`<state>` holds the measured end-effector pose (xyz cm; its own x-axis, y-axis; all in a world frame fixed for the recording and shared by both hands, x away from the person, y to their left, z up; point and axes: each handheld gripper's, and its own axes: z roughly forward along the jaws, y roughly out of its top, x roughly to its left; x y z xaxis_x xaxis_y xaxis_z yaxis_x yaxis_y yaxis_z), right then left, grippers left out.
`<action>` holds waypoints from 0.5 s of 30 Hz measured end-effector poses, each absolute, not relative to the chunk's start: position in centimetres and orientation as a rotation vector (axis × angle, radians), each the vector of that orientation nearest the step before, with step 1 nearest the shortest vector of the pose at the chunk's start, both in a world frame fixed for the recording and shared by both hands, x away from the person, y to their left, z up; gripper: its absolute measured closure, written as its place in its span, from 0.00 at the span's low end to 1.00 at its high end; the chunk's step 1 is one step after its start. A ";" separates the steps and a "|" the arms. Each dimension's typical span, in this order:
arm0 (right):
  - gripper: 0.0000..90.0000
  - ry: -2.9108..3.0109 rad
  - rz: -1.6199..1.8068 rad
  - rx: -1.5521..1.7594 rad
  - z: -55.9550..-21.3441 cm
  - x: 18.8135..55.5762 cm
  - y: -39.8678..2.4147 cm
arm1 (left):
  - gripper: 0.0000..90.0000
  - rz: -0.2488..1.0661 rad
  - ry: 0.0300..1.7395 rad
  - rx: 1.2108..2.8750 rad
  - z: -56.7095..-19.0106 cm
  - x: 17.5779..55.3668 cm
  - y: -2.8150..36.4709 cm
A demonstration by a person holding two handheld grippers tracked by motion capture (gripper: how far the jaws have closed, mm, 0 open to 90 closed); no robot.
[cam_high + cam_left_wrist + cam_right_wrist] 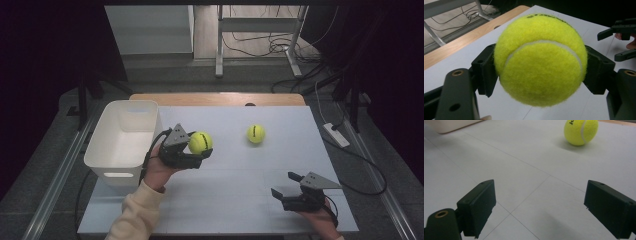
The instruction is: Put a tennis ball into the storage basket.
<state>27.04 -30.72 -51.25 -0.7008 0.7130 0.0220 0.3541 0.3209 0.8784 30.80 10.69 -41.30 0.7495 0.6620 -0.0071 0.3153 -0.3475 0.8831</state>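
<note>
My left gripper [201, 148] is shut on a yellow tennis ball [200, 142], held above the white table just right of the white bin [122, 137]. In the left gripper view the ball [540, 58] sits squeezed between both black pads [485, 68]. A second tennis ball [256, 133] lies on the table further right and back; in the right gripper view that ball [581, 131] rests at the upper right. My right gripper [286, 185] stands open near the front right of the table, and its jaws [541, 206] have nothing between them.
The white table [240, 200] has a wooden strip [217, 98] along its far edge. The bin's corner [451, 126] shows at the top left of the right gripper view. Desk legs and cables [260, 45] lie on the floor beyond.
</note>
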 end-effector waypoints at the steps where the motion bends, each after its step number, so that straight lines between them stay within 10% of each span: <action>1: 0.12 2.223 1.336 0.949 -51.2 27.0 -30.7 | 0.29 0.437 0.743 1.952 -41.3 30.8 10.7; 15: 0.12 2.225 1.334 0.946 -51.3 27.1 -30.7 | 0.29 0.466 0.758 1.913 -40.5 30.5 11.9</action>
